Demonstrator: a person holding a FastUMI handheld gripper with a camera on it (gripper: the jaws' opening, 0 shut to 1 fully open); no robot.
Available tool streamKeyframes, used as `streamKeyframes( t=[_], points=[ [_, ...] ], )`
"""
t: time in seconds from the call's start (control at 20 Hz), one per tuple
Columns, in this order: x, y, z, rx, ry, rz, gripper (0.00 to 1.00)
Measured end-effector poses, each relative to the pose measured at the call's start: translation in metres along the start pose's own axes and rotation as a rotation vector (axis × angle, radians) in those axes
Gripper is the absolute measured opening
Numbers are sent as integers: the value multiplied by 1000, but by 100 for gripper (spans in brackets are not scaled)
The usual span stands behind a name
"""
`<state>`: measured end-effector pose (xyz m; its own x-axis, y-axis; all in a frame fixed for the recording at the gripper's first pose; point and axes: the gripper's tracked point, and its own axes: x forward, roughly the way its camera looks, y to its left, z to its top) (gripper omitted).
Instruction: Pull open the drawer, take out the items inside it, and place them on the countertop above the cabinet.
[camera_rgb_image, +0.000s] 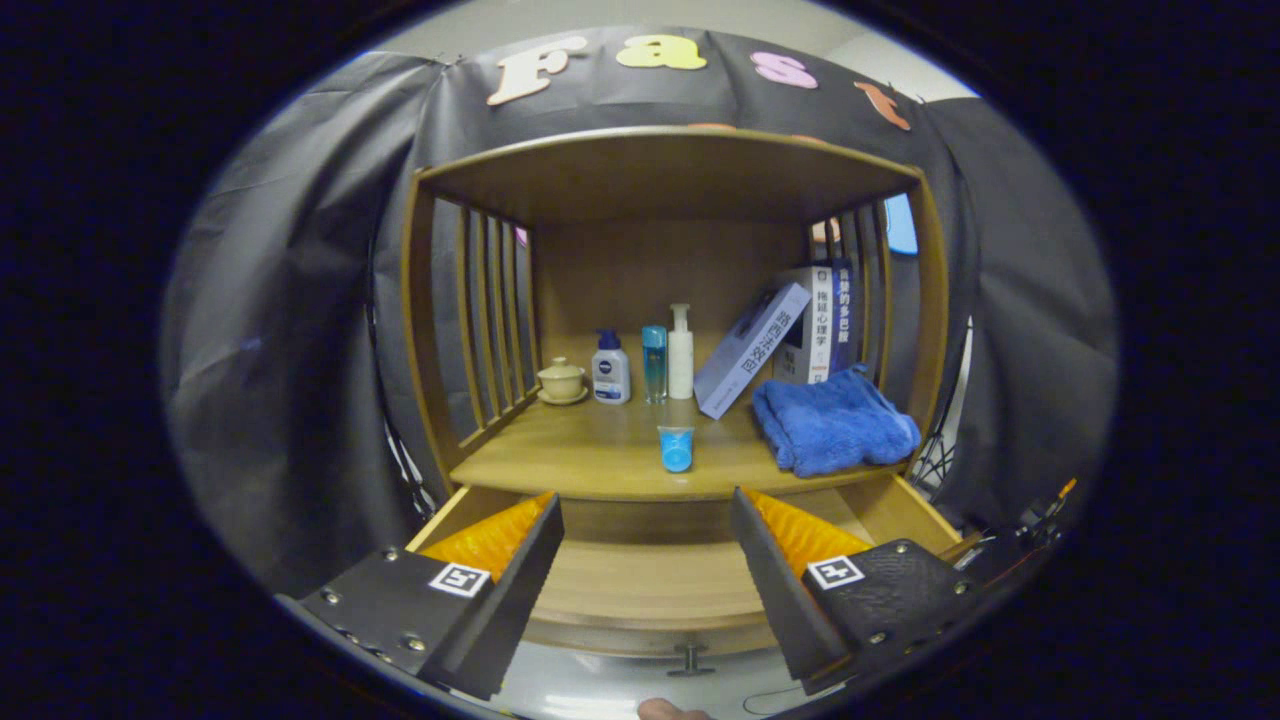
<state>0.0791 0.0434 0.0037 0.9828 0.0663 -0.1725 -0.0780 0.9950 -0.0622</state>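
Drawer (640, 585) pulled out below gripper (645, 560), looks empty; fingers spread wide, gripping nothing. Blue cup (676, 448) on countertop (560, 460) straight ahead beyond fingertips.

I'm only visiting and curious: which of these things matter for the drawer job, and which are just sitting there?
Job: open drawer, its knob, countertop, blue cup, open gripper above the drawer.

Just there: blue towel, books, three bottles, lidded teacup.
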Motion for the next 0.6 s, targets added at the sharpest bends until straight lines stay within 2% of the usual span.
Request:
streamKeyframes(
  t=[0.35,0.6],
  points=[
    [-64,-6,-34,4,-65,-25,99],
    [-75,-22,-64,42,-76,-71,99]
  ],
)
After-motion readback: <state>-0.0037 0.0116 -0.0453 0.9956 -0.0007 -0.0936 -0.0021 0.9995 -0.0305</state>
